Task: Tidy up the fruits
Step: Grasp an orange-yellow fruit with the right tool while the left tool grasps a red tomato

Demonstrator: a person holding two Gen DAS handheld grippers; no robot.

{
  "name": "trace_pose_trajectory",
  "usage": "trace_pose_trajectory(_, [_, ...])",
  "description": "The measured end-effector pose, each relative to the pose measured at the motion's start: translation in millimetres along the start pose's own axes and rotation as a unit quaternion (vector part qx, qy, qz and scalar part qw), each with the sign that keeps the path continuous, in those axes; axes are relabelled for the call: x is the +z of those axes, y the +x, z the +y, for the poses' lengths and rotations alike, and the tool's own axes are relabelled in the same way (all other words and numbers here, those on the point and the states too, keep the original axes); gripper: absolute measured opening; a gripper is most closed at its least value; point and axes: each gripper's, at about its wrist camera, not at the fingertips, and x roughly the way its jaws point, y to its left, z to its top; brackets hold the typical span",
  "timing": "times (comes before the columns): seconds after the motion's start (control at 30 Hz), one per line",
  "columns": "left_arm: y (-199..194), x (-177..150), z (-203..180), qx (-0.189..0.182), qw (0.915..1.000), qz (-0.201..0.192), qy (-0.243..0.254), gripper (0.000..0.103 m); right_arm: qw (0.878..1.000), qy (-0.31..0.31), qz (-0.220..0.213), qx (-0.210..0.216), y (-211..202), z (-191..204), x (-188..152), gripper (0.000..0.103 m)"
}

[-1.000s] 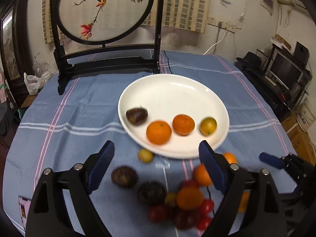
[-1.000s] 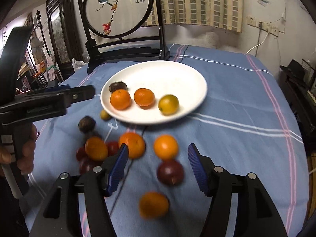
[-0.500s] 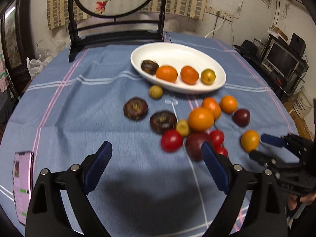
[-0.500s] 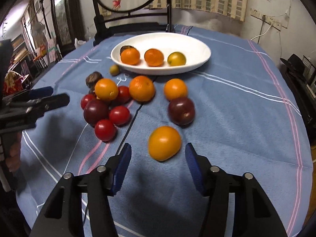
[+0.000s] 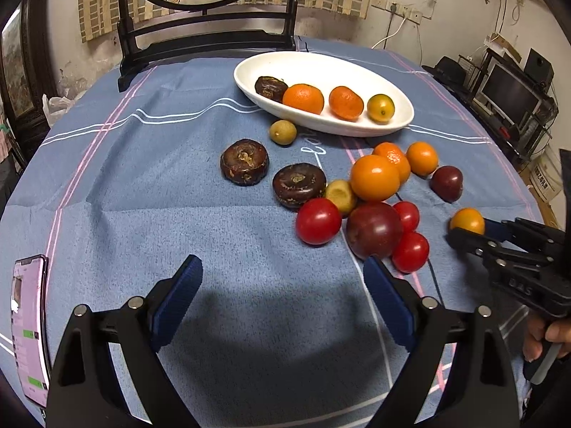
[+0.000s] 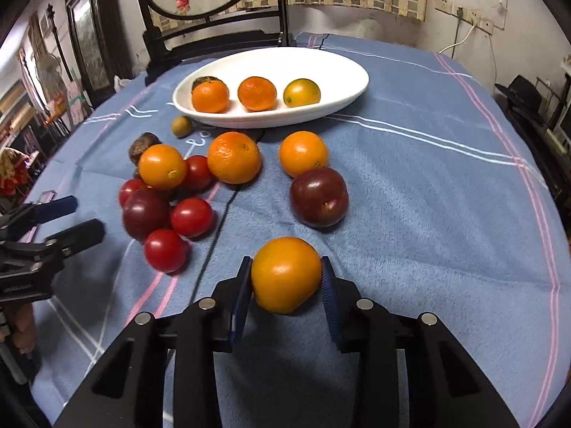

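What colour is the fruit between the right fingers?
Orange fruit, clearest in the right wrist view.

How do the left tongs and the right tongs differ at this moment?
The left tongs stand wide open and empty above bare cloth; the right tongs are shut on an orange fruit. Left sits beside the tomatoes, right nearer the plum. Both have blue pads.
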Motion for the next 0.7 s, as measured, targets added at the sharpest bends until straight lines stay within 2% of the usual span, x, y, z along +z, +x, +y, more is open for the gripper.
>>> trace_pose_trajectory(0.1, [7.6,2.0,1.0,0.003,1.0,0.006,-0.002,0.089,1.0,0.0,-0.009,0.019,-7.6,0.1,-3.5,0.037])
trace_pose_trajectory(0.2, [17.3,4.8,0.4,0.001,0.9998,0.019,0.001,0.08,0.999,0.0,-0.017,0.032,-13.1,0.9,-6.1,0.037])
trace_pose_trajectory(0.37, [29.0,9.7,-7.1,0.001,0.9996,0.026,0.011,0.074,0.999,0.007,-0.015,0.05,-13.7,-2.1,-6.7,0.037])
trace_pose_trajectory(0.47, [34.6,15.4,-11.3,-0.001,0.9996,0.023,0.018,0.064,0.998,0.004,-0.017,0.055,-15.0,-0.1,-8.2,0.037])
trace_pose_trajectory(0.6, [34.5,21.1,-12.5,-0.042,0.9987,0.024,0.016,0.03,0.998,0.001,-0.019,0.058,-16.8,2.8,-8.6,0.037])
trace_pose_trajectory(0.7, [28.5,19.4,-15.6,-0.048,0.9984,0.025,0.019,0.03,0.998,-0.001,-0.025,0.06,-21.1,4.1,-7.4,0.037])
